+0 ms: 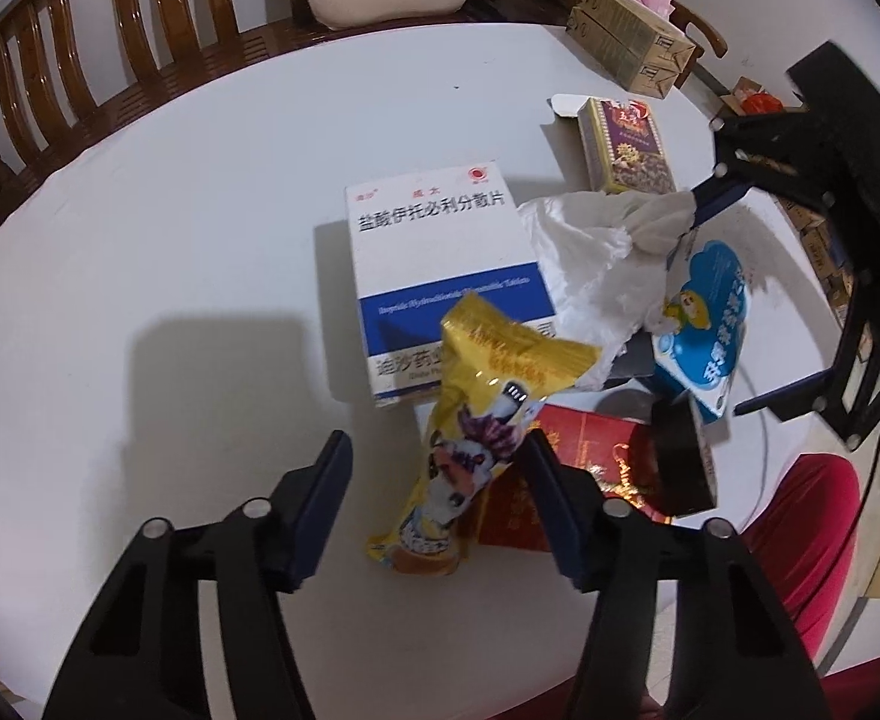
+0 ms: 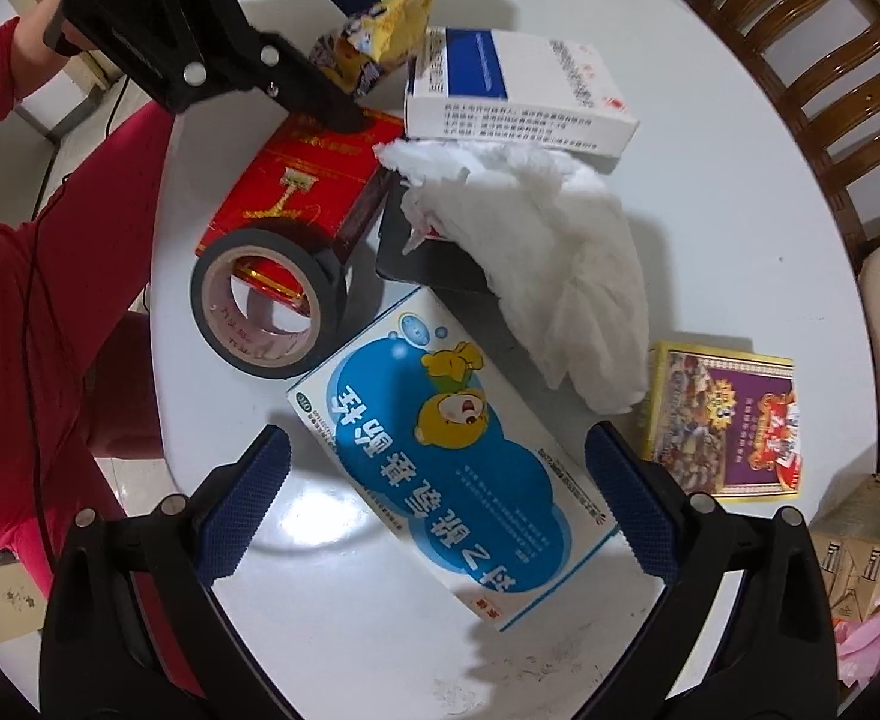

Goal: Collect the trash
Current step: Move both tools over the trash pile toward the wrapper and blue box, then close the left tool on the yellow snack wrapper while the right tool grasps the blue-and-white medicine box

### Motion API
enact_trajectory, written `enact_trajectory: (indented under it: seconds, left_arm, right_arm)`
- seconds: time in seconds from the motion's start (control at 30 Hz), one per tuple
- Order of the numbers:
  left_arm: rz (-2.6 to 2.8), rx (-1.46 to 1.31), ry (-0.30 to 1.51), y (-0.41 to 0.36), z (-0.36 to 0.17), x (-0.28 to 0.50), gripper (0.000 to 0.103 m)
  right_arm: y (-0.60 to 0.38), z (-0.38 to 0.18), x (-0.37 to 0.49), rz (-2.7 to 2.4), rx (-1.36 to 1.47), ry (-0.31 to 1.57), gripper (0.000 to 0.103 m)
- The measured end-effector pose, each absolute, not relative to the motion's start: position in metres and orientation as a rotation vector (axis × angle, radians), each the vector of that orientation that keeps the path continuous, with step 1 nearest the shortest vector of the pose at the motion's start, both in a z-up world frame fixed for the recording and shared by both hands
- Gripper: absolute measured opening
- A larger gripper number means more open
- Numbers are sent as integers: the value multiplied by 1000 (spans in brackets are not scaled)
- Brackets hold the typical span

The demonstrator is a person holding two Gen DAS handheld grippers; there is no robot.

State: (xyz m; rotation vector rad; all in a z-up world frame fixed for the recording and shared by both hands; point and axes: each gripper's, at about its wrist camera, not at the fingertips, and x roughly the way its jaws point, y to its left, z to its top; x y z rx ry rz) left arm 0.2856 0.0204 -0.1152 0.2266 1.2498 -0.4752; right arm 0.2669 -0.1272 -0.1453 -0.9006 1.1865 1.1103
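The left gripper [image 1: 434,483] points down at the near edge of a pile of litter on a round white surface [image 1: 170,276]. Its jaws stand partly spread with a yellow wrapper [image 1: 482,414] between them; the right pad lies against the wrapper, while a gap shows between the left pad and the wrapper, so no pinch is seen. The wrapper leans up over a white-and-blue box [image 1: 440,258]. Just right of the wrapper lies a red box [image 1: 578,450], with a tape roll [image 1: 683,456] propped on it.

The right gripper [image 2: 437,504] hangs over a blue box [image 2: 452,474] printed with a cartoon bear. Its jaws are spread wide, one pad on each side of the box, touching nothing that can be seen. Beyond the blue box, the tape roll [image 2: 272,300] leans on the red box [image 2: 314,174]. To its right a crumpled tissue [image 2: 548,264] drapes over a dark flat thing [image 2: 422,267] and reaches the white-and-blue box [image 2: 518,90]. A yellow-and-purple box [image 2: 725,420] lies apart at the right, near the surface's edge.

Farther off, the left gripper [image 2: 344,48] appears from above at the wrapper [image 2: 386,36]. A red sleeve [image 2: 50,300] fills the left side. Wooden chairs [image 1: 80,42] ring the far edge, and cardboard cartons [image 1: 632,42] sit on the far right rim.
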Motion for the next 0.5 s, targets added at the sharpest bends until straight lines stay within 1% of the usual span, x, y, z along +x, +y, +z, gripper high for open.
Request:
enact_trajectory:
  seconds: [0.07, 0.13, 0.27, 0.3, 0.37, 0.43, 0.5]
  left_arm:
    - [-483, 224, 1249, 19, -115, 287, 54]
    - [-488, 220, 1250, 18, -115, 288, 51]
    - [-505, 193, 1271, 17, -114, 289, 41]
    - [-510, 186, 1275, 17, -114, 289, 36]
    - [-506, 181, 1277, 16, -113, 290, 31]
    - [-492, 188, 1264, 15, -111, 290, 23]
    - [-476, 189, 1265, 14, -111, 292, 20]
  right_arm:
    - [-128, -147, 264, 1104, -918, 1185, 95]
    - [-126, -147, 265, 1092, -913, 1188, 89]
    - [-130, -149, 262, 1061, -907, 1176, 87]
    - [-131, -149, 261, 1055, -903, 1174, 86]
    - [-134, -149, 259, 1028, -879, 1171, 85]
    - [-138, -145, 266, 998, -850, 1178, 83]
    - [-140, -145, 265, 953, -827, 1184, 82]
